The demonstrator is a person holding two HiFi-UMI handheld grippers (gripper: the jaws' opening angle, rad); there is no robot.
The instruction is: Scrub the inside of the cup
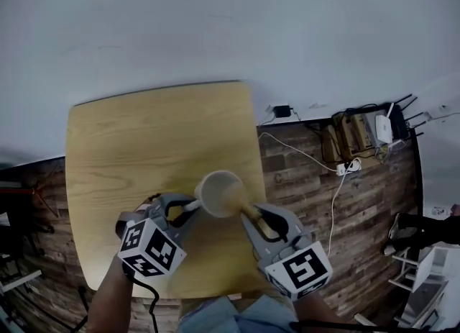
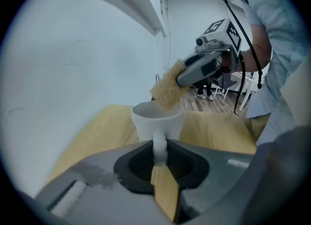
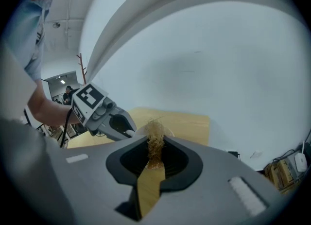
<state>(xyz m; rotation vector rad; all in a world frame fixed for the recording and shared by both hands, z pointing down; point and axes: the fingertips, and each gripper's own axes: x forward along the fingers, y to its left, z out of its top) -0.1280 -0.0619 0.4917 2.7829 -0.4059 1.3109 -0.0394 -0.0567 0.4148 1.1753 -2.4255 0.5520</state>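
Your left gripper [image 1: 185,209] and right gripper [image 1: 257,216] crowded the foreground of the head view, meeting at the white cup [image 1: 223,193] over the wooden surface [image 1: 144,137]. Whether the cup rested on it was unclear.

In the left gripper view, the jaws were clamped on the cup's handle [image 2: 159,146], and the straw-coloured scrubber [image 2: 167,90] dipped just past the rim. You would likely have done best to hold that grip firm, push the fibres deeper and twist them against the wall. The cup's inside stayed hidden.

In the right gripper view, the jaws were pinched on the scrubber, which masked nearly all of the cup.
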